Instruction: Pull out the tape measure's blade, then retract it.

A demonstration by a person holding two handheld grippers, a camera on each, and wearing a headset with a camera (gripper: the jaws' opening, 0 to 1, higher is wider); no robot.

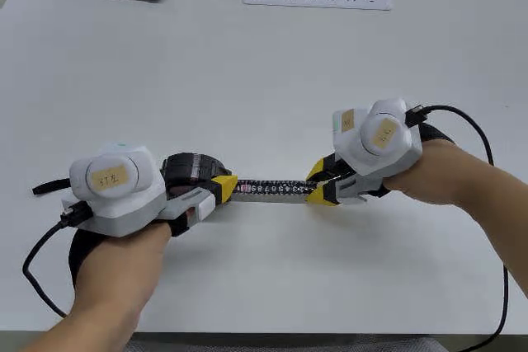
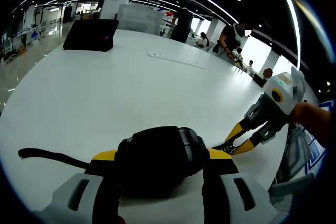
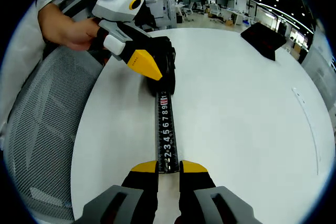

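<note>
Right claw [image 3: 168,168] hides blade's [image 3: 166,129] tip; left claw [image 2: 163,157] clamps tape measure [image 2: 155,148].

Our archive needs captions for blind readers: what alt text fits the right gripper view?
The right hand-held gripper pinches the tip of a black numbered tape blade, stretched across the white table from a black tape measure case clamped by the left hand-held gripper.
</note>
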